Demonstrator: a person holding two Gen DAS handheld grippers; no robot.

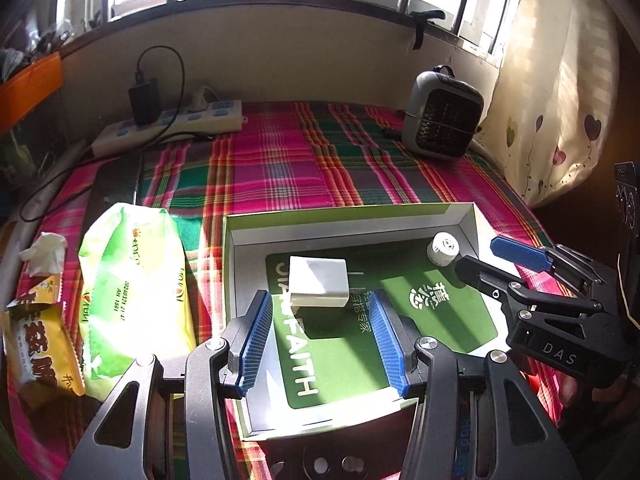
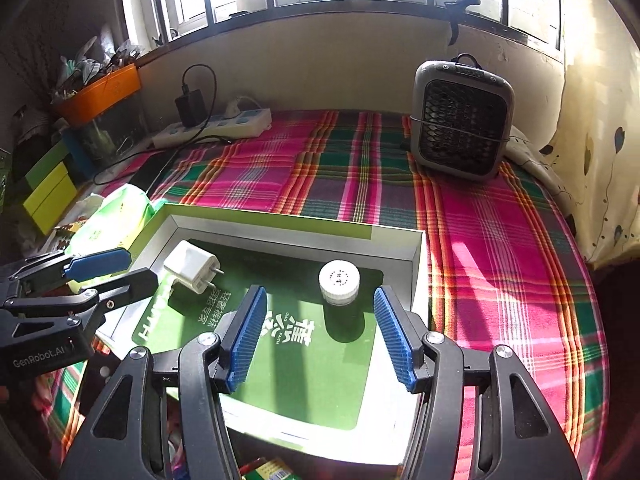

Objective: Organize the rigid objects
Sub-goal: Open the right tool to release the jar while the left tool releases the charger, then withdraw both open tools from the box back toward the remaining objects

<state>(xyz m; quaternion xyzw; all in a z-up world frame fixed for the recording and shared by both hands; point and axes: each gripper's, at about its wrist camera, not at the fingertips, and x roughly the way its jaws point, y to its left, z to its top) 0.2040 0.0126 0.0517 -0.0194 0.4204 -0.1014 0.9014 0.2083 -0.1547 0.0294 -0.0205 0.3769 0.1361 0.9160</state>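
Snack packet [image 1: 36,344]: a yellow wrapper is seen at the far left edge of the plaid tablecloth [image 1: 280,160], with a crumpled tissue [image 1: 44,256] just behind it.
Green pack [image 1: 132,292]: a soft green-and-white pack is laid just left of the box, near its left wall.
Power strip [image 1: 172,124]: set at the back left against the wall, with a black adapter [image 1: 144,100] plugged into it.
Box [image 1: 236,280]: a shallow white tray with a green outer edge is placed on the cloth; a green printed card [image 1: 340,360] is laid flat on its floor.
Left gripper [image 1: 320,340]: held over the near left part of the box, jaws spread wide, nothing between the blue pads [image 1: 256,344].
White charger plug [image 1: 318,282]: lying on the green card in the left half of the box, just beyond the left gripper's pads, prongs turned rightward.
White bottle [image 2: 339,282]: stood upright on the card near the right wall of the box.
Right gripper [image 2: 320,332]: jaws spread apart, the bottle seen between and just beyond the fingertips, untouched.
Small fan heater [image 2: 460,120]: stood at the back right of the cloth, well apart from the box.
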